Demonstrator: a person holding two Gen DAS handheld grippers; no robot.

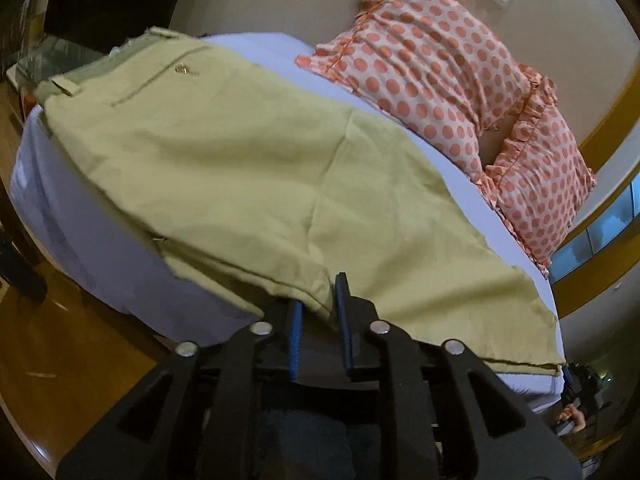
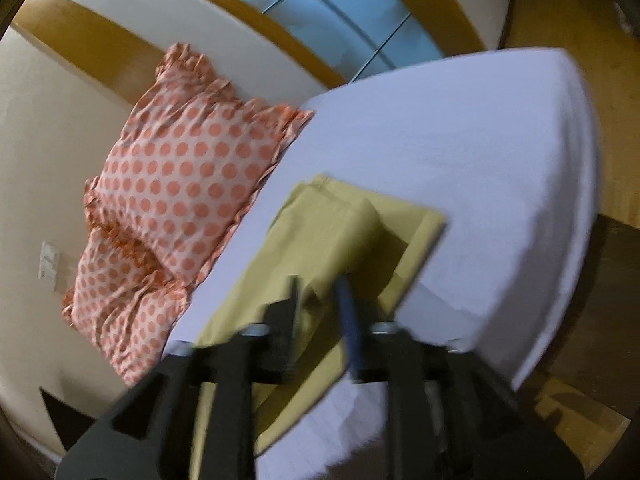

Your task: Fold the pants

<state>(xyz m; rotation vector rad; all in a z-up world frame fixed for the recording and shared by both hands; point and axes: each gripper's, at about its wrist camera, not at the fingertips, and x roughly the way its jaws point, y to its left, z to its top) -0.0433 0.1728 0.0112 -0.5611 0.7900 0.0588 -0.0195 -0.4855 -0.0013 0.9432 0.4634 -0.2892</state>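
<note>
Olive-yellow pants (image 1: 240,168) lie flat along the white bed (image 1: 80,224), waistband and back pocket at the far left, leg ends at the right. My left gripper (image 1: 320,300) sits at the near edge of the pants, its jaws partly open with a fold of cloth between them. In the right wrist view the leg ends (image 2: 340,232) lie doubled on the bed (image 2: 460,152). My right gripper (image 2: 320,292) is over them, jaws apart, with cloth rising between the fingers; the view is blurred.
Two orange polka-dot pillows (image 1: 440,80) lie along the far side of the bed against a beige wall; they also show in the right wrist view (image 2: 180,184). Wooden floor (image 1: 60,340) surrounds the bed. A glass panel (image 2: 340,12) and wooden trim stand behind.
</note>
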